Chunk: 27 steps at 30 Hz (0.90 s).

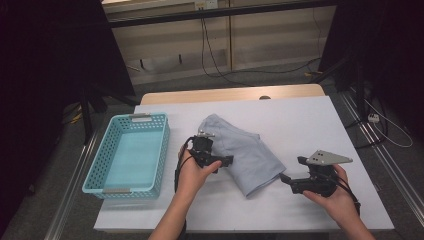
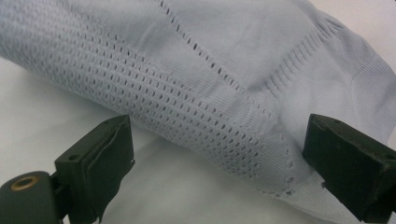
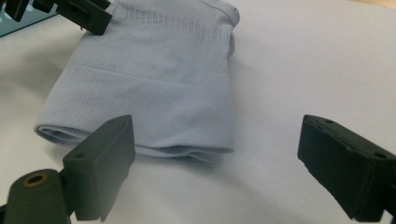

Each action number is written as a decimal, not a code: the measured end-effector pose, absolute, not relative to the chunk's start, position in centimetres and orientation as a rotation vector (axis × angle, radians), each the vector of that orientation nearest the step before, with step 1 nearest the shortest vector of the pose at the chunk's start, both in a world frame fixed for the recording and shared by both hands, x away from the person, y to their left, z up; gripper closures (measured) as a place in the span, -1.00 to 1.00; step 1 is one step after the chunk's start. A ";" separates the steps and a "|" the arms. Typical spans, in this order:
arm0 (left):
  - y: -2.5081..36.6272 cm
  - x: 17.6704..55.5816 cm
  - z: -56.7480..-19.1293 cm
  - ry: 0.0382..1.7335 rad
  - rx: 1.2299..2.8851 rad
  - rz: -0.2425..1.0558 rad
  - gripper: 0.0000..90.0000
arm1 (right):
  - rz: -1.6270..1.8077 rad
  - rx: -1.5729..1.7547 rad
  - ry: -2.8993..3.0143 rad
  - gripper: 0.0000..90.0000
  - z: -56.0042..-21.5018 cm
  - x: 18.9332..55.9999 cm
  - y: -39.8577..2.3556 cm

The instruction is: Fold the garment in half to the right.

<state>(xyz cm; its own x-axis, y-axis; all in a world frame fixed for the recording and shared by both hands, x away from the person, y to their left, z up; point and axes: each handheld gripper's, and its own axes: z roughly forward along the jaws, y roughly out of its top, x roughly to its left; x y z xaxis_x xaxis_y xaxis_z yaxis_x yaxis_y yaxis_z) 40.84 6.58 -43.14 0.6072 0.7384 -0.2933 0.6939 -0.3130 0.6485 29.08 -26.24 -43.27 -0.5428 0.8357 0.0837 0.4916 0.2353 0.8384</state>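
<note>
folded garment (image 1: 245, 152) lies diagonal, far-left to near-right; left gripper (image 1: 226, 161) & right gripper (image 1: 288, 179) both wide, holding nothing.

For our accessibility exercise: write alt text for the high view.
A folded pale blue garment lies on a white table, between the left gripper and right gripper, each held in a hand. An empty turquoise basket sits at the left.

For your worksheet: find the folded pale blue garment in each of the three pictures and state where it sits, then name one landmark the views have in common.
High view: folded pale blue garment at table centre, right of the basket.
Left gripper view: upper half, above the jaws.
Right gripper view: left of centre.
Shared landmark: the white table cover.
</note>
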 end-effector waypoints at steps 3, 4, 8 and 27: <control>6.5 40.8 -43.3 1.133 2.062 0.070 -0.80 | 1.230 1.220 2.133 -0.75 -43.3 29.1 -26.2; 6.4 40.8 -43.3 1.133 2.060 0.071 -0.80 | 1.230 1.220 2.134 -0.75 -43.3 29.1 -26.2; 6.4 40.8 -43.5 1.142 2.066 0.074 -0.80 | 1.228 1.218 2.135 -0.75 -43.3 29.1 -26.1; 6.5 40.7 -44.5 1.211 2.039 -0.008 -0.54 | 1.225 1.217 2.140 -0.74 -43.3 29.1 -26.1</control>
<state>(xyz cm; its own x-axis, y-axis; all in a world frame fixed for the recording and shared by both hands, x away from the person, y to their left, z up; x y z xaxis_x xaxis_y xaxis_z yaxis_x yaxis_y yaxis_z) 40.66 6.50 -44.50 0.5518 0.7520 -0.3605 0.7567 -0.2698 0.5955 29.06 -26.10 -43.34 -0.5473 0.8328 0.0826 0.4928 0.2409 0.8361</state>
